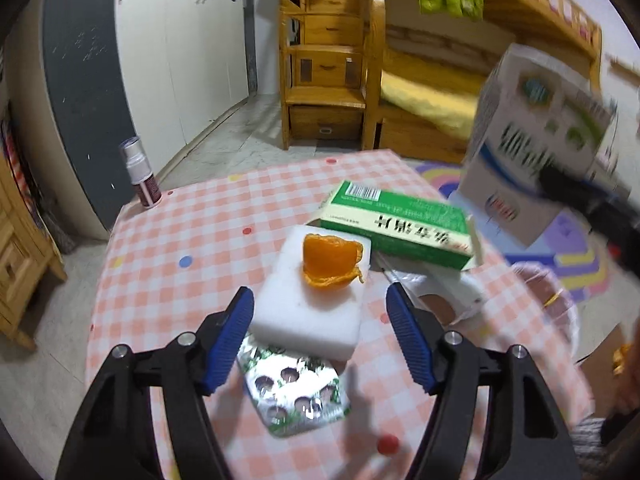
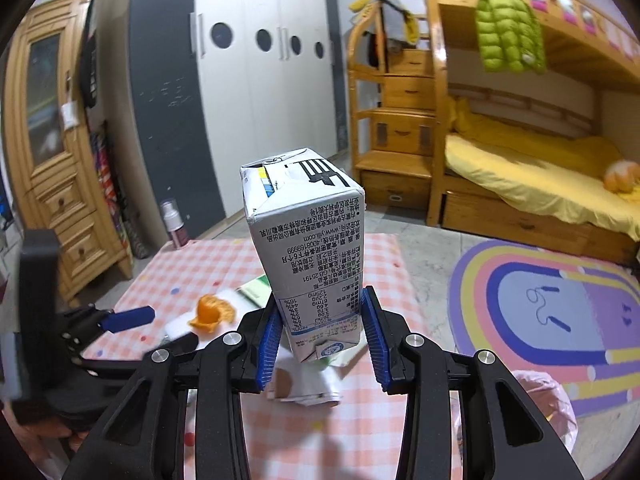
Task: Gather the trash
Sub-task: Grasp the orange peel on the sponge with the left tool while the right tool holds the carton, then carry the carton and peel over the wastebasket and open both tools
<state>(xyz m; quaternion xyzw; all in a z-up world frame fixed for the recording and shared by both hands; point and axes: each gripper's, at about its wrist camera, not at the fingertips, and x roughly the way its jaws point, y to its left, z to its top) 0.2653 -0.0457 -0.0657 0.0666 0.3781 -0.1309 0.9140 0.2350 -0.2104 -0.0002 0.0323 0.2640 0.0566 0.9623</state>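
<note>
My right gripper [image 2: 322,330] is shut on a white milk carton [image 2: 310,248] and holds it upside down above the pink checked table [image 2: 200,264]; the carton shows blurred at the right of the left wrist view [image 1: 536,136]. My left gripper [image 1: 320,332] is open, low over the table, its fingers either side of a white foam block [image 1: 312,320] with orange peel [image 1: 332,260] on top. A foil blister pack [image 1: 296,392] lies partly under the block. A green medicine box [image 1: 400,224] lies behind it, and crumpled white paper [image 1: 440,300] to its right.
A bin lined with a thin plastic bag [image 2: 548,408] stands off the table's right edge, on a rainbow rug [image 2: 560,304]. A spray bottle [image 1: 140,172] stands at the table's far left corner. A wooden bunk bed [image 2: 520,168] and wardrobes lie beyond.
</note>
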